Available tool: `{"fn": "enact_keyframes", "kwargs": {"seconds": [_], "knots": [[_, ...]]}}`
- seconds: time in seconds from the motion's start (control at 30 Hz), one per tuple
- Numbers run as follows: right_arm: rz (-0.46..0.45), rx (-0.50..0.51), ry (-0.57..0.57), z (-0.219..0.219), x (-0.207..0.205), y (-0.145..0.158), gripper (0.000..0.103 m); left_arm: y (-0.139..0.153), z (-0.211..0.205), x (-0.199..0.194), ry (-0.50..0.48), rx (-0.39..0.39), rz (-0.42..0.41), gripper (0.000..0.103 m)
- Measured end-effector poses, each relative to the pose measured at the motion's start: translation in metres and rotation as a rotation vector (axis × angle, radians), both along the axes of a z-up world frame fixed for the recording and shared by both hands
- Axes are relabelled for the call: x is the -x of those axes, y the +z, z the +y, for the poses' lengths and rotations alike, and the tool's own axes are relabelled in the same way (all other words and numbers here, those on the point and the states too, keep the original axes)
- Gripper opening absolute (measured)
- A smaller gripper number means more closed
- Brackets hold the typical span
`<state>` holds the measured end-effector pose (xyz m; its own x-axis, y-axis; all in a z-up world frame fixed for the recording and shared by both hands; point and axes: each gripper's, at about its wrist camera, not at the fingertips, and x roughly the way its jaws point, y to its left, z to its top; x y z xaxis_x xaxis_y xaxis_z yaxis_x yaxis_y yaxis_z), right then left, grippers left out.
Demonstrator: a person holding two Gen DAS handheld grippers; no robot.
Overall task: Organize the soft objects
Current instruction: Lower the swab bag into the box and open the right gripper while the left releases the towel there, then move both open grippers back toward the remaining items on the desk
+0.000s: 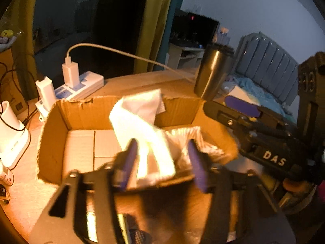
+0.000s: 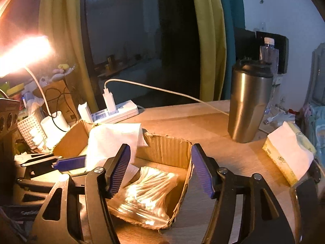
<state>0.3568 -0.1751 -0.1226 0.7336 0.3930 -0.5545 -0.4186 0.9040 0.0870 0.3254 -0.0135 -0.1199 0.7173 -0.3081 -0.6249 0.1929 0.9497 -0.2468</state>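
Over the box (image 1: 81, 111), tissue (image 1: 142, 126) hides left tongs' (image 1: 162, 158) grip.

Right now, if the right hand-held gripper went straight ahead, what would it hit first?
Probably the torn wall of the cardboard box, just ahead of the open right hand-held gripper; depth is unclear.

White letters "DAS" stand on the black body of the right hand-held gripper (image 1: 246, 109); no other text is legible.
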Motion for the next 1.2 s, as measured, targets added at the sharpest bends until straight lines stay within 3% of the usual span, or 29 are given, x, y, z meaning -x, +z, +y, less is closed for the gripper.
{"fn": "enact_keyframes", "kwargs": {"seconds": [0.57,0.73,0.87,1.2], "knots": [[-0.076,0.006,-0.007,0.003,0.054,0.039,0.066,0.036,0.019,0.059,0.072,-0.001,-0.122,0.058],[-0.102,0.014,-0.009,0.004,0.072,0.049,0.066,0.046,0.022,0.075,0.097,-0.015,-0.172,0.064],[-0.119,0.022,-0.011,0.004,0.086,0.054,0.072,0.053,0.026,0.088,0.118,-0.013,-0.204,0.067],[-0.134,0.052,-0.010,0.005,0.113,0.058,0.073,0.061,0.040,0.119,0.158,-0.002,-0.242,0.069]]}}
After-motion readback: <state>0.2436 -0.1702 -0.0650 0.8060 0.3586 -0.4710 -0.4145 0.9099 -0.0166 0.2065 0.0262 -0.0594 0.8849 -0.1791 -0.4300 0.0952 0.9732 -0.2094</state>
